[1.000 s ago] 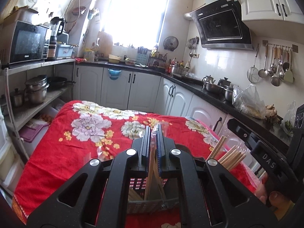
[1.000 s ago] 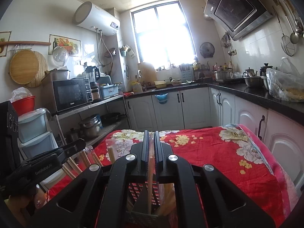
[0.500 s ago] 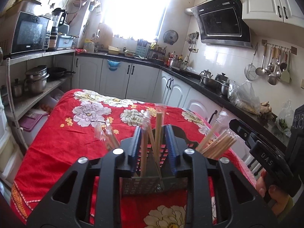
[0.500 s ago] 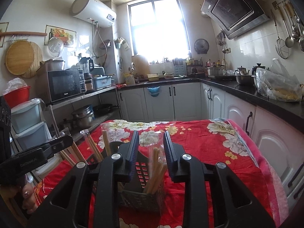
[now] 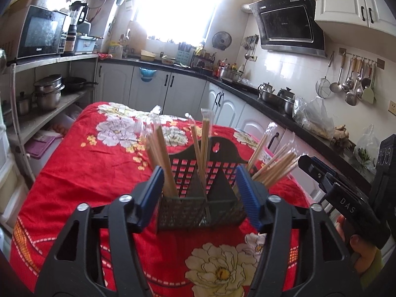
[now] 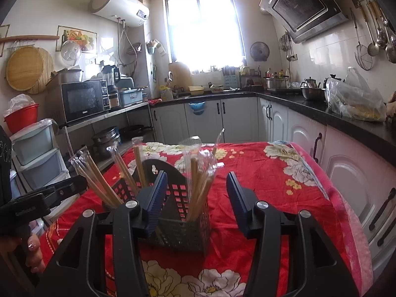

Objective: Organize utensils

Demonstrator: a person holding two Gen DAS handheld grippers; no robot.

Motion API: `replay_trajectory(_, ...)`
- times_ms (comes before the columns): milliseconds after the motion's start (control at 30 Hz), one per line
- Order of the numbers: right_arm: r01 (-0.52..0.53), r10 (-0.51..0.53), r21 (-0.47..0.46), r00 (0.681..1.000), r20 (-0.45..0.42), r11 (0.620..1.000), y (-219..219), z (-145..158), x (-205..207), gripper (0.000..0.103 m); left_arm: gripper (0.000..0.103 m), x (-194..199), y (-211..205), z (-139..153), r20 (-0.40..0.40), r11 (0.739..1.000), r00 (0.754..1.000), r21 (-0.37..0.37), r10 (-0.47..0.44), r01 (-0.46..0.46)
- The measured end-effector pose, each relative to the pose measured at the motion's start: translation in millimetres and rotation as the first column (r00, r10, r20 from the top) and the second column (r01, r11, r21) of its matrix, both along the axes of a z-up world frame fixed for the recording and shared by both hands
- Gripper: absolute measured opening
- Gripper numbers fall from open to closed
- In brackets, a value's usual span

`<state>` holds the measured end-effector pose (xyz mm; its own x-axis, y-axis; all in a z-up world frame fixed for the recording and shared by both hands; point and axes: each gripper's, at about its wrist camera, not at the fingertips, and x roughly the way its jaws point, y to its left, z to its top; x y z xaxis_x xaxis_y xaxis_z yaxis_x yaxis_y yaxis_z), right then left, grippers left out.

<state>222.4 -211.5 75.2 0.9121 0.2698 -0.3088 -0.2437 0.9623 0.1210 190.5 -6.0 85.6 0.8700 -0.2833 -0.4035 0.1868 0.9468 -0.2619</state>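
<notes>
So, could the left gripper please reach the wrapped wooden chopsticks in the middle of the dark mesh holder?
Probably yes: the left gripper is open, the chopsticks upright ahead, unobstructed.

dark perforated utensil caddy upright on red floral cloth; plastic-sleeved wooden chopsticks standing tilted in its compartments

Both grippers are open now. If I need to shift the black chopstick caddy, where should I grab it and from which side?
Grip the caddy by its arched back panel with the hanging hole, coming from above. That panel stands upright, thin and clear of the wrapped chopsticks, which fan out over the compartments and would likely foul a side approach.
</notes>
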Motion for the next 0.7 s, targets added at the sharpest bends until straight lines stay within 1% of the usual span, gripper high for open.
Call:
replay_trajectory(67, 0.0, 0.0, -0.002, 1.0, -0.008, 1.0, -0.9, -4.1, -3.3, 0.053, 0.061, -3.0, 0.5, -3.2, -0.008, 1.0, 1.0, 0.001, -0.003, 0.003)
replay_trajectory(133, -0.005, 0.005, -0.002, 1.0, -0.019, 1.0, -1.5, -8.0, -7.8, 0.057, 0.071, -6.2, 1.1, -6.7, -0.018, 1.0, 1.0, 0.0, -0.005, 0.005)
replay_trajectory(267, -0.009, 0.009, 0.001, 0.999, -0.042, 1.0, -3.8, -18.5, -17.3, 0.062, 0.081, -11.7, 2.1, -15.3, -0.041, 1.0, 0.999, 0.002, -0.011, 0.011)
replay_trajectory(333, -0.01, 0.01, 0.0, 0.999, -0.054, 1.0, -4.0, -23.8, -20.7, 0.066, 0.089, -14.4, 2.9, -20.3, -0.052, 1.0, 0.999, 0.005, -0.012, 0.012)
replay_trajectory(367, -0.01, 0.01, 0.001, 0.998, -0.059, 1.0, -4.2, -26.4, -22.6, 0.068, 0.091, -15.8, 2.8, -22.9, -0.056, 1.0, 0.998, 0.005, -0.012, 0.012)
replay_trajectory(400, -0.009, 0.009, 0.001, 0.998, -0.064, 1.0, -3.9, -28.5, -24.5, 0.072, 0.092, -16.5, 2.3, -24.3, -0.06, 1.0, 0.998, 0.005, -0.013, 0.014)
replay_trajectory(567, -0.009, 0.01, 0.007, 0.996, -0.086, 1.0, -3.9, -37.0, -32.2, 0.08, 0.092, -21.8, 1.0, -36.0, -0.075, 1.0, 0.997, 0.008, -0.013, 0.013)
replay_trajectory(700, -0.014, 0.012, -0.015, 0.996, -0.09, 1.0, -0.6, -44.0, -37.8, 0.086, 0.092, -24.3, 0.2, -46.4, -0.087, 1.0, 0.996, 0.009, -0.01, 0.011)
